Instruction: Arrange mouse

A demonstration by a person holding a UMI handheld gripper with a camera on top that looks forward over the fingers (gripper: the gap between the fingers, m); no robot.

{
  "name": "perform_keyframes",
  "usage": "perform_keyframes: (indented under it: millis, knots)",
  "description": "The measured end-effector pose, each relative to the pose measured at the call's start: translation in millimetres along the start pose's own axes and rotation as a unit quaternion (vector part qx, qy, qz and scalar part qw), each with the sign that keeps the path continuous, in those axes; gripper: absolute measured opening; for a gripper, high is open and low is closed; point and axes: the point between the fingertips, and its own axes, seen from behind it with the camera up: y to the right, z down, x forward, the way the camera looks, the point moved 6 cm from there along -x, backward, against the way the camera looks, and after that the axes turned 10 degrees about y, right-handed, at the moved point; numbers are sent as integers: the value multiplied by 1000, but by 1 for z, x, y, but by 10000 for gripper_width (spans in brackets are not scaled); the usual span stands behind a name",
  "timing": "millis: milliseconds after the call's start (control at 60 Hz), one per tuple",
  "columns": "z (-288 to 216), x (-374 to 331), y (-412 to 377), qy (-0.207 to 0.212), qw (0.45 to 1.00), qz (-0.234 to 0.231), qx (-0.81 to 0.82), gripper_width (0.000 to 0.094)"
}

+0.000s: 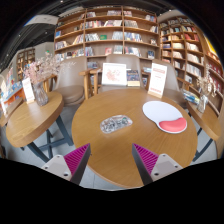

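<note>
Translucent plastic is our best reading of the small mouse (115,124) lying on the round wooden table (120,150), just ahead of our fingers and roughly midway between their lines. Our gripper (110,160) is spread wide, pink pads (76,158) facing inward with nothing between them; the mouse sits beyond the tips, not yet within reach. Off to the right-finger side, farther along, lies a white mat (163,113) with a red patch, which we take to be where the mouse belongs. We judge the low, smooth shell the main risk: closing too high or off-centre could make it squirt forward or skid across the wood. Beyond the table stand display cards (115,73) and bookshelves (110,30).
</note>
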Motion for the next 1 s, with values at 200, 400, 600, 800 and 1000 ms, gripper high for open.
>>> perform_keyframes:
  millis: [200,400,600,800,1000]
  knots:
    - [-1,45,-7,-13,1000,6,6,851]
    - [-9,86,-8,-26,999,17,15,859]
    - [-25,120,-7,-32,999,27,18,853]
    - [-36,144,-9,-32,999,25,16,852]
    - [-41,155,-12,-33,999,21,13,852]
